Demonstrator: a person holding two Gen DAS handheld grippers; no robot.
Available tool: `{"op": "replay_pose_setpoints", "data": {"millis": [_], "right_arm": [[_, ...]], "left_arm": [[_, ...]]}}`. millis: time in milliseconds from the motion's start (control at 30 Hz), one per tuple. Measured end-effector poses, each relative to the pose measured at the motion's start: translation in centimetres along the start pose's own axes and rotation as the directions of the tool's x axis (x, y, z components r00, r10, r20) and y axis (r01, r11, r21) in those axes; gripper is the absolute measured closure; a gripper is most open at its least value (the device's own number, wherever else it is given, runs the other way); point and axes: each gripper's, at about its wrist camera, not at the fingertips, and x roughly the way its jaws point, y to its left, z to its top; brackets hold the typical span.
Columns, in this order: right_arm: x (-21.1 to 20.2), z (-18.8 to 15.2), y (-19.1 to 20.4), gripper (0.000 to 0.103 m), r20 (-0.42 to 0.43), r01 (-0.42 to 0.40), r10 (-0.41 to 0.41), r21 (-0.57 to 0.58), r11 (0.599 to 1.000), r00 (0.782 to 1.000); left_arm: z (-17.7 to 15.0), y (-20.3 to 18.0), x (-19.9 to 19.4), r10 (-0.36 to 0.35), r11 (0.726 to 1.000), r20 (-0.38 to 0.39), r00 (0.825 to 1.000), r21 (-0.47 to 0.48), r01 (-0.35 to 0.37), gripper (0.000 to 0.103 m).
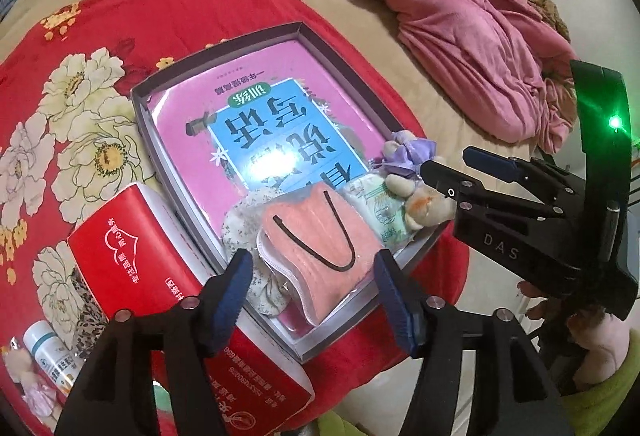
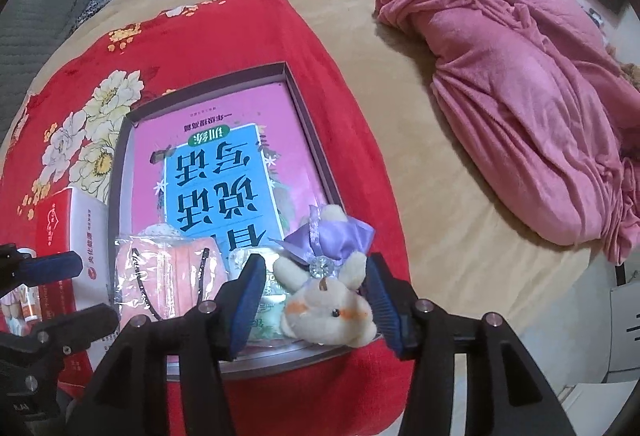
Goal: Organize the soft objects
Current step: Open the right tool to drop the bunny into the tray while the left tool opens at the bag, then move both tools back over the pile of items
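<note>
Both your hand-held grippers over the tray (image 1: 304,35).
Left hand-held gripper (image 1: 312,296) apart astride mask pack (image 1: 320,236); right hand-held gripper (image 2: 316,300) apart around plush toy (image 2: 332,308).

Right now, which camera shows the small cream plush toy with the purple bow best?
Right wrist view: the cream plush toy fills the foreground, face and bow visible. Left wrist view shows it small, partly hidden behind the right gripper.

- "DAS", pale letters on the black body of the right gripper (image 1: 446,171).
- Large Chinese characters, upside down, on the blue panel of the pink book (image 2: 218,171) ahead of the fingers.
- Digits "696" on the red box (image 1: 132,256) beside the left gripper (image 1: 316,300).
</note>
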Motion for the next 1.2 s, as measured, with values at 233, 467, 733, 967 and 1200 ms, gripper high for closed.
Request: {"op": "replay_pose_setpoints", "data": {"millis": [233,467,733,967,1200], "right_arm": [[-0.7,-0.2,-0.7,0.044,0.024,-0.031,0.03,0.083,0.996,0.999],[-2.1,-0.7,0.0,0.036,0.051,-0.033,0.029,0.073,0.997,0.998],[-3.9,-0.9,-0.3,0.026,0.084,-0.034,0.027,0.085,0.996,0.996],[-6.5,-0.7,0.3,0.026,0.139,-0.012,0.002,0.073,0.997,0.99],[-10.6,-1.1,3.8,0.026,0.238,0.013,-0.013,-0.001,1.0,0.971]], "left_arm": [[-0.5,-0.1,-1.5,0.0,1.0,0.072,0.997,0.011,-0.001,0.028],[-0.7,0.9,-3.6,0.043,0.999,0.135,0.99,-0.013,-0.042,0.028],[-1.4,1.3,-6.0,0.099,0.995,0.195,0.976,-0.023,-0.096,0.028],[-1.9,1.6,-7.5,0.133,0.991,0.222,0.966,-0.046,-0.126,0.028],[-3.8,3.0,-10.4,0.177,0.984,0.262,0.949,-0.059,-0.167,0.027]]}}
